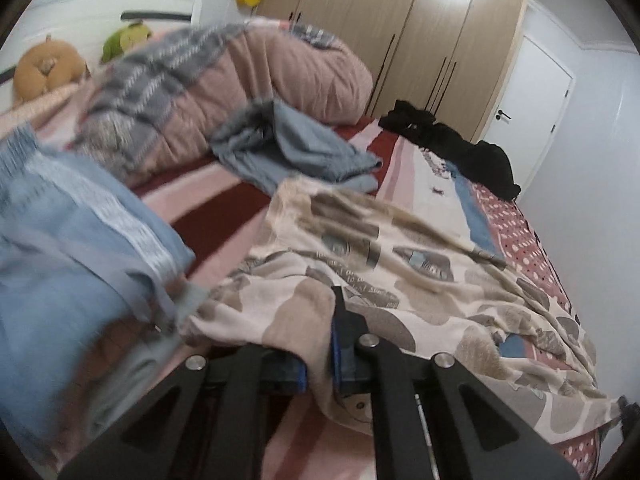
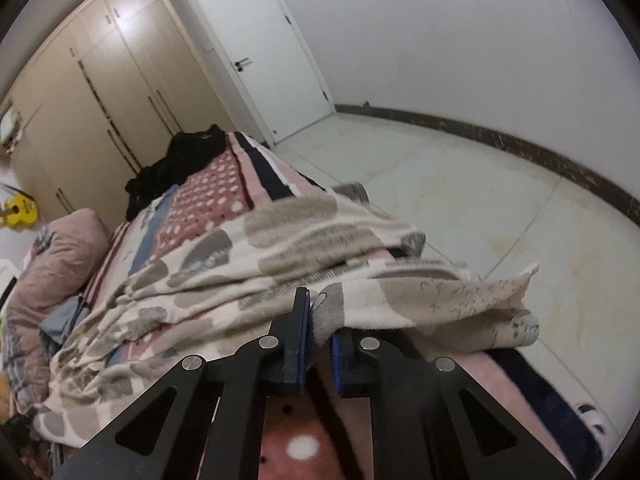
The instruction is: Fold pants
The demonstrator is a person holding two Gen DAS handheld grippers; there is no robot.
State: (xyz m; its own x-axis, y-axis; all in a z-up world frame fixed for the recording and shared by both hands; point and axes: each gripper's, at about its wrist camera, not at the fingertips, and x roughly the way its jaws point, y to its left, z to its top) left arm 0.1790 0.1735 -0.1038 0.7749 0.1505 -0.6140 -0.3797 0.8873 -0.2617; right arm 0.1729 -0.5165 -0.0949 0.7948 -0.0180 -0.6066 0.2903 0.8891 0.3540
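I see the cream fleece pants with grey-brown blotch print [image 1: 400, 264] spread across the middle and lower right of my left wrist view, lying on the pink, red and dotted bedspread [image 1: 224, 212]. My left gripper [image 1: 318, 344] sits at the bottom centre of that view, its blue-padded fingers drawn narrow with a fold of the pants' edge pinched between them. In my right wrist view the same pants [image 2: 248, 264] run from the lower left to the centre right, one end lifted and hanging out over the pale tiled floor [image 2: 460, 184]. My right gripper [image 2: 320, 332] at the bottom centre is also closed down on a bunch of that fabric, cloth filling the slim gap between its pads.

Upper middle of the left view holds a crumpled grey-blue garment [image 1: 296, 148], with a black heap of clothing [image 1: 460, 144] to its right, near the light wooden wardrobe [image 1: 400, 32]. A blurred light-blue cloth [image 1: 72, 232] fills the left edge.
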